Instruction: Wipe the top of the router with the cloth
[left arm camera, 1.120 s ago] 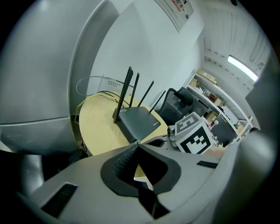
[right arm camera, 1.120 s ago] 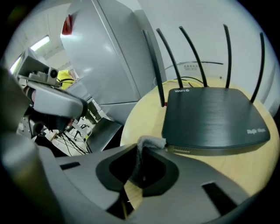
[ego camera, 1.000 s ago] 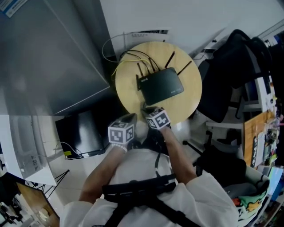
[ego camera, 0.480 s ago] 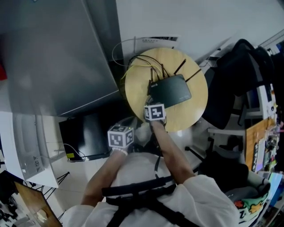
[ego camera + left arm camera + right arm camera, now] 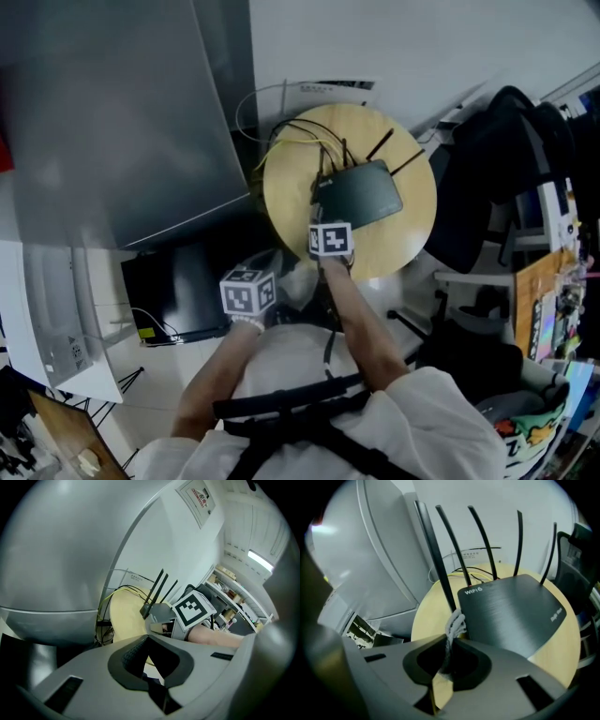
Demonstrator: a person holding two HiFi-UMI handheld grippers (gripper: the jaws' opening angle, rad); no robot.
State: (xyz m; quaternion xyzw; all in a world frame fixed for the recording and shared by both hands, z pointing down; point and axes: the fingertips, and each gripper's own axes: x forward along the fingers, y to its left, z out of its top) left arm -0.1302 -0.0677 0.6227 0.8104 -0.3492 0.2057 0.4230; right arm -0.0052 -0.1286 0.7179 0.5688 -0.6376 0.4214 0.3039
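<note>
A black router [image 5: 361,192] with several upright antennas lies on a round wooden table [image 5: 408,234]. In the right gripper view its brushed top [image 5: 513,611] fills the middle. My right gripper [image 5: 328,228] is at the router's near left corner, shut on a small grey-white cloth [image 5: 453,623] that sticks up from between its jaws [image 5: 447,656] and touches the router's edge beside an antenna. My left gripper [image 5: 265,272] hangs short of the table's near left edge. In its own view it [image 5: 149,667] is shut with nothing in it.
A large grey cabinet [image 5: 122,112] stands close to the table's left. Yellow and black cables [image 5: 291,131] trail off the table's back. A dark chair draped in black [image 5: 497,159] sits at the right. A black box [image 5: 173,281] lies on the floor by my left gripper.
My right gripper has moved forward over the table to the router's near corner with the cloth in it. The left gripper has stayed back, off the table.
</note>
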